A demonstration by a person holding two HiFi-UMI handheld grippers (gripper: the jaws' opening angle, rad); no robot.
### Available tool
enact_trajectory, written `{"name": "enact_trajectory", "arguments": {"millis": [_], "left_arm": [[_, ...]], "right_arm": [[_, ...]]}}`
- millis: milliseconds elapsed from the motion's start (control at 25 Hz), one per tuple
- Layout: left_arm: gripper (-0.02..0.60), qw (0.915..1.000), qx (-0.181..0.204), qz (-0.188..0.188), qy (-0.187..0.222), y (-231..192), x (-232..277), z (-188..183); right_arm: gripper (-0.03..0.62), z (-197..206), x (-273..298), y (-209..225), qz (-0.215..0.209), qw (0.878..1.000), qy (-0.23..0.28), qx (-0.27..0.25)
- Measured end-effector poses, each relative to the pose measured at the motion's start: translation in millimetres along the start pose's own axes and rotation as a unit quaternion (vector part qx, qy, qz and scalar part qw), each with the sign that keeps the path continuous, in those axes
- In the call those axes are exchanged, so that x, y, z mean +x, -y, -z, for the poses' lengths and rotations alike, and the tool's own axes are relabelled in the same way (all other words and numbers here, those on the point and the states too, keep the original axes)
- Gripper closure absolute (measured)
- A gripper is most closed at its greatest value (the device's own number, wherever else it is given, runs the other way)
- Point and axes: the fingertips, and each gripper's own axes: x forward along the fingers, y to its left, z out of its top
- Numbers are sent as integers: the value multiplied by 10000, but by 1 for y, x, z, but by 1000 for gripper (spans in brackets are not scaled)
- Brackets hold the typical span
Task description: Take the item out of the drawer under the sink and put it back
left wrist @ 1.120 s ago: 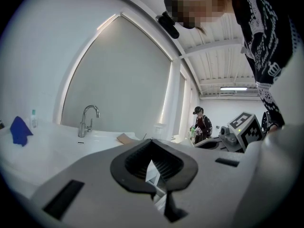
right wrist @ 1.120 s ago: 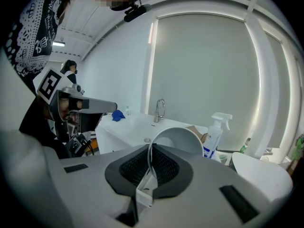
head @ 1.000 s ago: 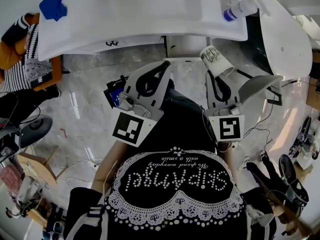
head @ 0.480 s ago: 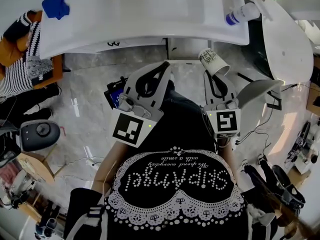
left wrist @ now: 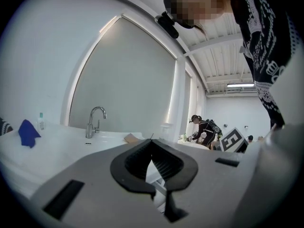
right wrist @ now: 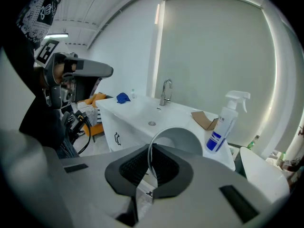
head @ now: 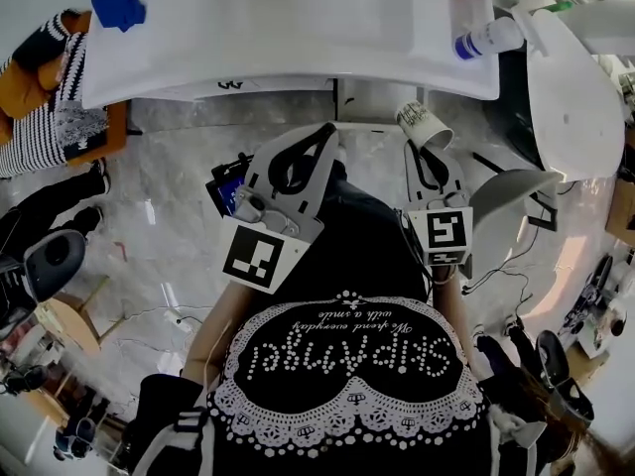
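Right gripper [head: 421, 147] pinches paper cup [head: 425, 125] by its rim, just short of the sink [head: 298, 38], base pointing sinkward. Left gripper [head: 327, 129] pressed together, empty, alongside.

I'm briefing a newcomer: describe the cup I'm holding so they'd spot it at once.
Find the long white sink counter. Just in front of its edge, the right claw is shut on the rim of a paper cup. The cup is white with dark print on its side, and unlike the spray bottle and the blue cloth, it isn't standing on the counter.
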Motion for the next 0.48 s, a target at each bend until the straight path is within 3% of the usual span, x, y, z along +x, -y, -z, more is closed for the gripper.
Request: {"name": "enact_trajectory", "arguments": {"millis": [480], "left_arm": [[578,9993,-9,-379,21,-12,-1,1]], "right_arm": [[569,33,31,5,-339,9983,-409,-224]]}}
